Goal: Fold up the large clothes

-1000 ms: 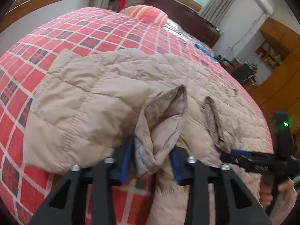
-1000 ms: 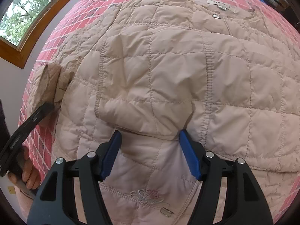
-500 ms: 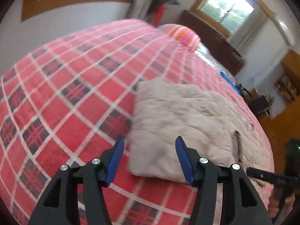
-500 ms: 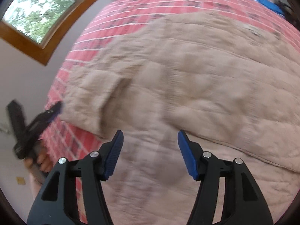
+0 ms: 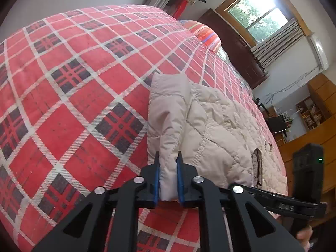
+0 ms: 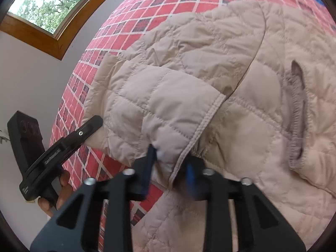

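While grippers pinch jacket point(image 5: 210, 126), plaid bedspread point(image 5: 73, 84)

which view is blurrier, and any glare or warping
Right wrist: blue fingers smeared by motion, jacket fairly sharp. Left wrist: crisp, but the window is blown out. Both: fisheye bulges the plaid bed, dark corners.
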